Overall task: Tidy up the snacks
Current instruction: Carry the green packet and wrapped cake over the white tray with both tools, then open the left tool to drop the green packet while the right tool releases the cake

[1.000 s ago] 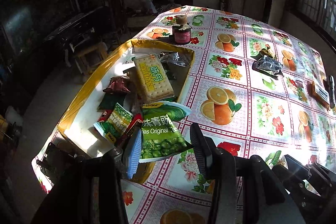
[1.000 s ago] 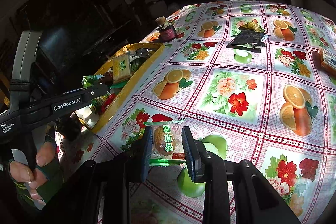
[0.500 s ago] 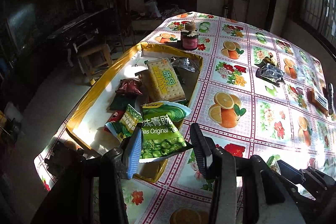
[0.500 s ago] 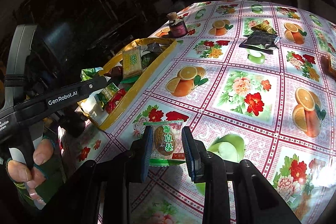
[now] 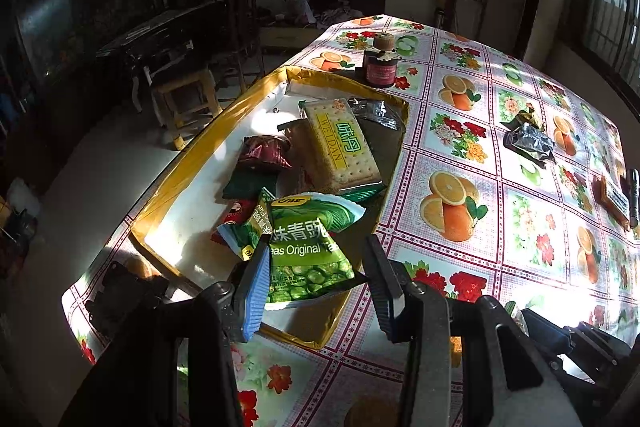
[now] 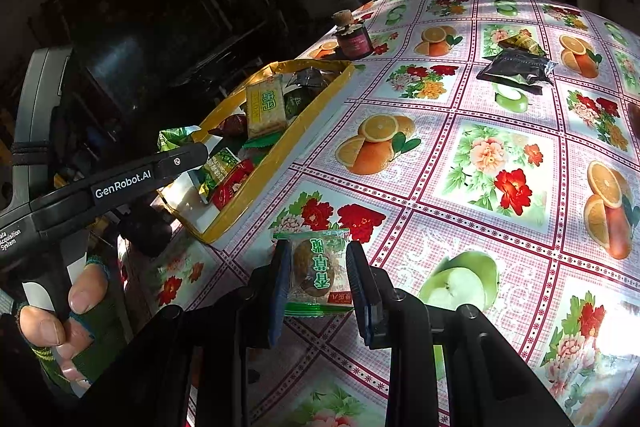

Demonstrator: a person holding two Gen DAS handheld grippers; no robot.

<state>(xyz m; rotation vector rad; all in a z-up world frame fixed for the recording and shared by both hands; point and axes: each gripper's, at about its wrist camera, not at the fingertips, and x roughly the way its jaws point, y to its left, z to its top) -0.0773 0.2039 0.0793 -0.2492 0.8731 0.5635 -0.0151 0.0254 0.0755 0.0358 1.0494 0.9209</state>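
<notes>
My left gripper [image 5: 316,281] is shut on a green pea snack bag [image 5: 308,247] and holds it over the near end of the yellow tray [image 5: 192,151]. The tray holds a cracker pack [image 5: 340,147], a red pouch [image 5: 262,153] and other small packets. My right gripper [image 6: 316,277] is shut on a clear-wrapped pastry with green print [image 6: 318,269], above the tablecloth to the right of the tray [image 6: 280,155]. The left gripper [image 6: 120,183] shows in the right wrist view, beside the tray.
A dark jar with a cork [image 5: 380,65] stands beyond the tray. A black packet [image 5: 528,141] and a small gold wrapper [image 5: 524,115] lie far right on the floral tablecloth [image 5: 460,211]. A brown item and a pen [image 5: 632,195] lie at the right edge.
Both grippers have risen and pulled back a little, each keeping its hold. The pea bag stays over the tray's near end.
</notes>
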